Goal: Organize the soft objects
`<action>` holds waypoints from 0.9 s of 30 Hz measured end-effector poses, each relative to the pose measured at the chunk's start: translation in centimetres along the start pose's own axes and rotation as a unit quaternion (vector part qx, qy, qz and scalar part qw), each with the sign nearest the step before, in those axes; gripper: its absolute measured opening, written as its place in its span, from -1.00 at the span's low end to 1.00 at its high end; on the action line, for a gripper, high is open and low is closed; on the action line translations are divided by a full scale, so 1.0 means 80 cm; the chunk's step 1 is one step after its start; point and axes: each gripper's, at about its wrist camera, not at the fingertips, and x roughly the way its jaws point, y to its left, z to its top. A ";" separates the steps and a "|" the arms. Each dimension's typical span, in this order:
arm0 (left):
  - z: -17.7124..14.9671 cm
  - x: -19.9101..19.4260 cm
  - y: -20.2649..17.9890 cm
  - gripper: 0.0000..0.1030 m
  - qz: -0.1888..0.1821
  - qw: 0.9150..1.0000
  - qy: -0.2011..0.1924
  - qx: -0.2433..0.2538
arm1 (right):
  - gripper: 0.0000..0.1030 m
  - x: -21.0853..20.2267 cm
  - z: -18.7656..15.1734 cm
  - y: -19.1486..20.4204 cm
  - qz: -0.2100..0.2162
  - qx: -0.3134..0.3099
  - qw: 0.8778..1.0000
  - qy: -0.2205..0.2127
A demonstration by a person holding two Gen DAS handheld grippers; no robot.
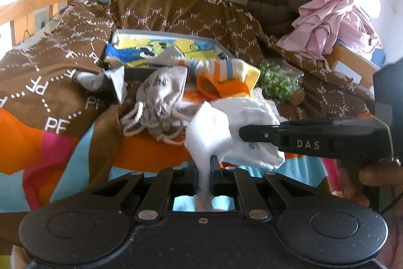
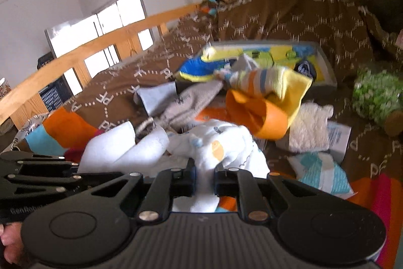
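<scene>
Left gripper [image 1: 203, 169] and right gripper [image 2: 204, 174] each pinch the white sock [image 1: 226, 132], held above the bedspread [image 1: 176, 14]; a striped sock [image 1: 221, 67], somewhat blurred, apparently lies beyond it.

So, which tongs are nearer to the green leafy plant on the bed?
The right tongs are probably nearer. The green plant lies on their side of the white sock; the left tongs grip that sock's opposite end, farther from the plant.
</scene>
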 end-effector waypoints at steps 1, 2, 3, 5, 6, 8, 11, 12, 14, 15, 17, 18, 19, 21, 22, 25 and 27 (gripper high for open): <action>0.002 -0.004 -0.001 -0.82 0.002 1.000 -0.004 0.000 | -0.72 -0.004 0.001 0.001 -0.003 -0.003 1.000 -0.007; 0.005 -0.007 -0.002 -0.82 0.004 1.000 -0.008 0.000 | -0.72 -0.007 0.001 0.002 -0.006 -0.006 1.000 -0.014; 0.007 -0.011 -0.003 -0.82 0.005 1.000 -0.012 0.000 | -0.72 -0.011 0.001 0.003 -0.009 -0.010 1.000 -0.021; 0.012 -0.016 -0.005 -0.82 0.006 1.000 -0.019 -0.003 | -0.72 -0.018 0.003 0.004 -0.008 -0.012 0.999 -0.036; 0.015 -0.019 -0.006 -0.82 0.006 1.000 -0.022 -0.006 | -0.72 -0.020 0.003 0.006 -0.007 -0.013 0.999 -0.042; 0.020 -0.024 -0.009 -0.82 0.007 1.000 -0.028 -0.008 | -0.72 -0.027 0.006 0.007 -0.005 -0.015 0.998 -0.057; 0.027 -0.032 -0.013 -0.82 0.010 0.999 -0.041 -0.005 | -0.72 -0.037 0.008 0.009 -0.005 -0.019 0.996 -0.082; 0.030 -0.034 -0.014 -0.82 0.012 0.999 -0.045 -0.005 | -0.72 -0.040 0.009 0.009 -0.005 -0.019 0.996 -0.090; 0.035 -0.038 -0.016 -0.82 0.014 0.998 -0.053 -0.006 | -0.72 -0.047 0.010 0.009 -0.008 -0.020 0.994 -0.106; 0.038 -0.039 -0.017 -0.82 0.015 0.998 -0.057 -0.006 | -0.72 -0.050 0.011 0.008 -0.010 -0.020 0.993 -0.112; 0.044 -0.039 -0.018 -0.82 0.017 0.998 -0.064 -0.007 | -0.72 -0.056 0.013 0.007 -0.016 -0.021 0.992 -0.124; 0.048 -0.037 -0.018 -0.82 0.018 0.998 -0.067 -0.006 | -0.72 -0.058 0.014 0.006 -0.019 -0.022 0.991 -0.129; 0.054 -0.035 -0.019 -0.82 0.019 0.997 -0.070 -0.006 | -0.72 -0.059 0.015 0.004 -0.024 -0.022 0.991 -0.134; 0.065 -0.029 -0.022 -0.82 0.020 0.997 -0.077 -0.004 | -0.72 -0.061 0.020 -0.003 -0.027 -0.014 0.990 -0.141; 0.073 -0.025 -0.023 -0.82 0.020 0.996 -0.083 -0.003 | -0.72 -0.061 0.023 -0.007 -0.029 -0.010 0.989 -0.145; 0.095 -0.013 -0.023 -0.82 0.018 0.995 -0.096 -0.008 | -0.72 -0.059 0.035 -0.017 -0.041 -0.012 0.986 -0.159; 0.110 -0.004 -0.023 -0.82 0.017 0.994 -0.104 -0.010 | -0.72 -0.056 0.044 -0.023 -0.044 -0.013 0.984 -0.169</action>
